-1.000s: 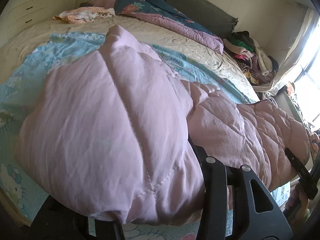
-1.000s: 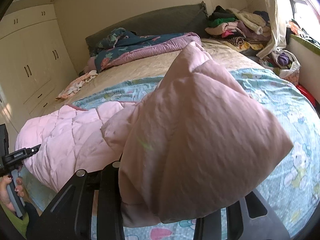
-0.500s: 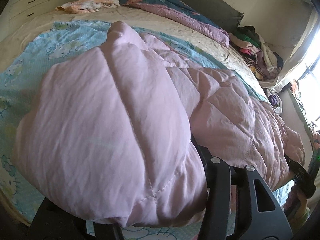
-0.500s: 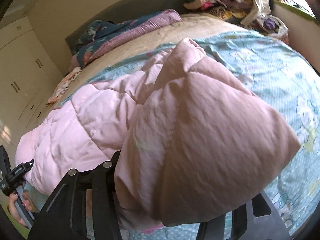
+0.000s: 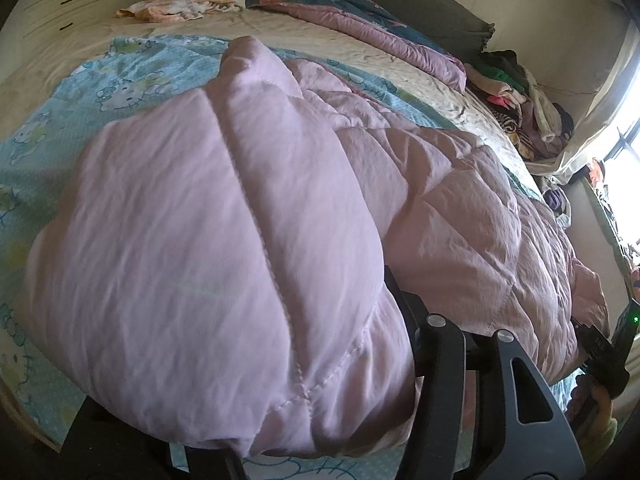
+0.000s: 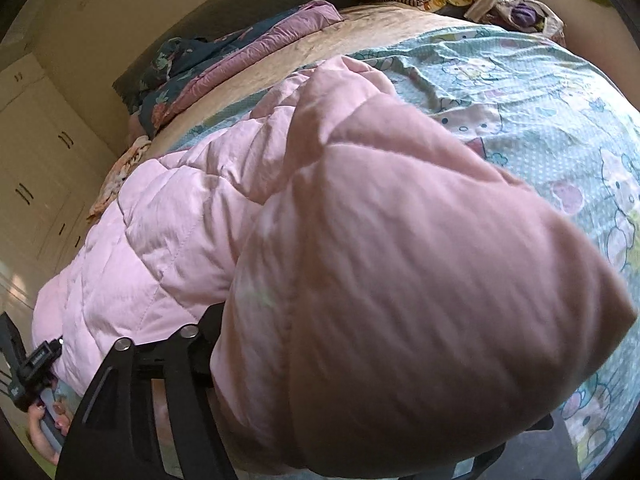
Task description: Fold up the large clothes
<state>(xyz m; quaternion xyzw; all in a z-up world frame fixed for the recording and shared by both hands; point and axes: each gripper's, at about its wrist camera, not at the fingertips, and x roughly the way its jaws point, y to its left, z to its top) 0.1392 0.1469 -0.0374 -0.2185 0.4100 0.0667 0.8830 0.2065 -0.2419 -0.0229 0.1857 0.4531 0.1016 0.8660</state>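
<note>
A large pink quilted cover (image 5: 440, 208) lies along the near edge of the bed, on a blue cartoon sheet (image 5: 120, 92). In the left wrist view one thick folded corner (image 5: 208, 248) bulges up between the fingers of my left gripper (image 5: 248, 360). Its jaws are opening slightly and the cloth still fills them. In the right wrist view the other corner (image 6: 420, 280) fills my right gripper (image 6: 376, 372). Those jaws are opening wide around the cloth. All the pads are hidden under fabric. Each view shows the other gripper at the quilt's far end.
A floral duvet (image 5: 340, 4) and a peach garment (image 5: 180, 4) lie at the head of the bed. A pile of clothes (image 5: 516, 92) sits by the window. A cream wardrobe (image 6: 32, 168) stands on the left. A hand (image 6: 44, 428) grips the left tool's handle.
Both hands sank and brought the two quilt corners down toward the bed. The right wrist rolled and its fingers spread wider around the cloth. The quilt's middle now lies bunched on the sheet.
</note>
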